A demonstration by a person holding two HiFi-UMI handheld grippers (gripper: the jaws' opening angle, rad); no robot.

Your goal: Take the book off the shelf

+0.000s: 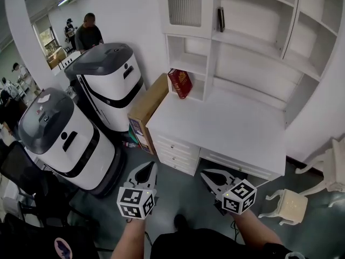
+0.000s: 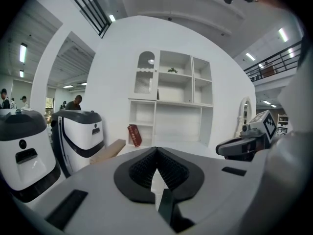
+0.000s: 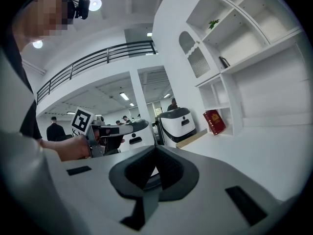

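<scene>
You stand in front of a big white shelf (image 1: pixel 253 53) with a flat desk top (image 1: pixel 226 128) at its bottom, and it is well apart from you. To the left of it stand two big white and grey machines (image 1: pixel 108 80), and a brown board (image 1: pixel 148 109) leans at the desk's left end. A small white stool (image 1: pixel 291 204) sits on the floor to the right. Your left gripper (image 1: pixel 147 167) and your right gripper (image 1: pixel 208 175) are low in the head view, side by side, out over the floor in front of the desk. Both point at the shelf. Each one has its two fingers pressed together at the tips, with nothing held between them. The book (image 1: pixel 180 83) is red. It is in the low box at the left end of the shelf, just above the desk top. It stands on its bottom edge, so its long side goes up and down, but it tips over a little with its top leaning left. It lies ahead of both grippers and far up from them, about in the middle between the two. I think neither hand is much nearer, so you could use either one. You need to go much closer first, and you need to open the fingers before they can fit around the book.
</scene>
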